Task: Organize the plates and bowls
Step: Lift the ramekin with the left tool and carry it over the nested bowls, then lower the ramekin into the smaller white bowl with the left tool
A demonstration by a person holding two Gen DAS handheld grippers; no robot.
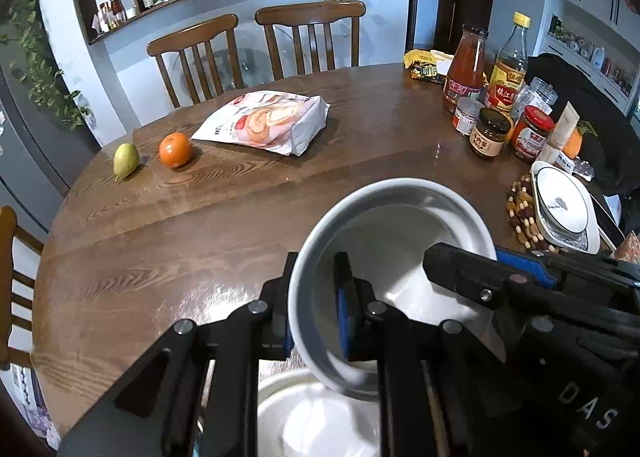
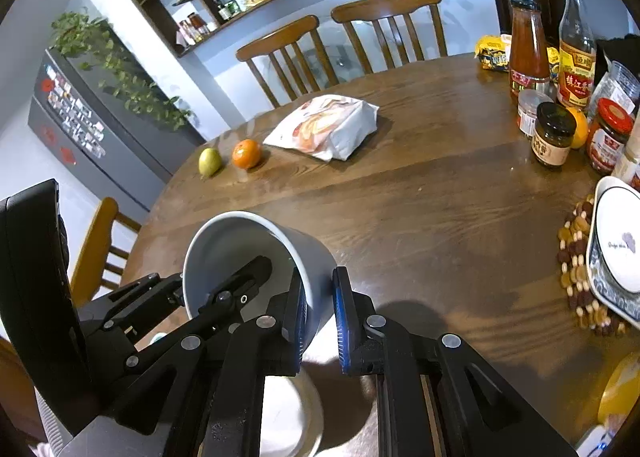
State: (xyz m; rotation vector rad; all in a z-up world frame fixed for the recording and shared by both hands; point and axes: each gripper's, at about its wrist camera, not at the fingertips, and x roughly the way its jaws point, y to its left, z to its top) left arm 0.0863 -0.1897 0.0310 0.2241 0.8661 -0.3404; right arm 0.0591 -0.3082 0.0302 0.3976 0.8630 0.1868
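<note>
Both grippers grip one grey bowl (image 1: 384, 257), tilted and lifted off the table (image 1: 200, 237). The left gripper (image 1: 316, 309) is clamped on its near-left rim, one finger inside and one outside; the right gripper (image 2: 320, 313) pinches the opposite wall the same way. Just below the grey bowl sits a white bowl (image 1: 312, 417), probably its target for nesting, though it is mostly hidden. Well to the right of the grey bowl, plates (image 1: 564, 209) already lie stacked on a beaded trivet (image 1: 520, 213). Stacking the bowls seems to remain.
</note>
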